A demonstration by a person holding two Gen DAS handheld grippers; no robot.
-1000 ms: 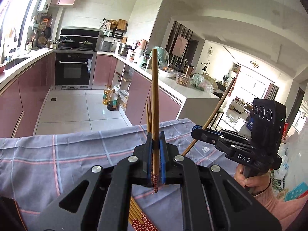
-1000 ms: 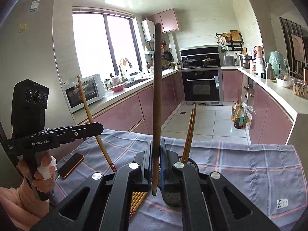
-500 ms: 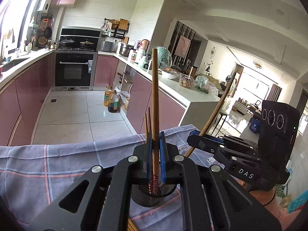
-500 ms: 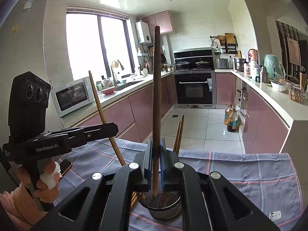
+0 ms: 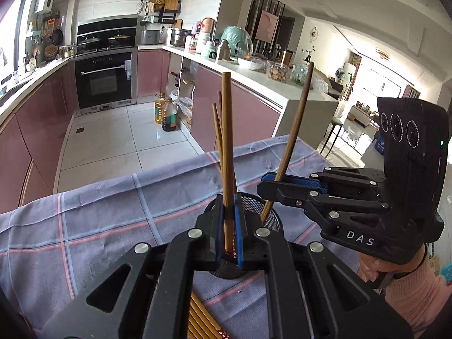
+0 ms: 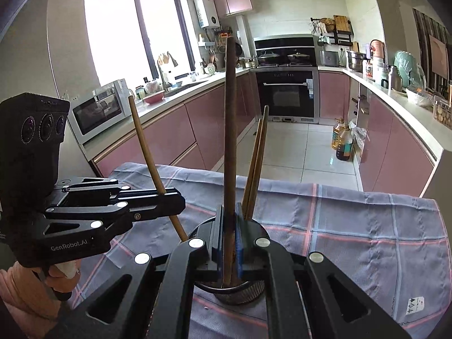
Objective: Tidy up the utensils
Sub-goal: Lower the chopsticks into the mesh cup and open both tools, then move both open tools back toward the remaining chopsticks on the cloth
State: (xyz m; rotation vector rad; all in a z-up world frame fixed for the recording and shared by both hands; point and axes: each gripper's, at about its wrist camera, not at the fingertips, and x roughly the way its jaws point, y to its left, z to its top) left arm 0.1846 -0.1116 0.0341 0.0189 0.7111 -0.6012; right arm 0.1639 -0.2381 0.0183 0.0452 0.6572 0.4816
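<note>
You hold two grippers, each clamped on one chopstick. At lower centre your left gripper (image 5: 229,226) pinches a light chopstick (image 5: 227,141) upright; your right gripper (image 6: 229,243) pinches a darker chopstick (image 6: 229,130), both above the black mesh holder (image 5: 257,206). Two more chopsticks (image 6: 255,166) stand in the holder. A loose bundle (image 5: 202,320) is cut off at the bottom edge, its count unclear. The holder's base is hidden behind the fingers.
</note>
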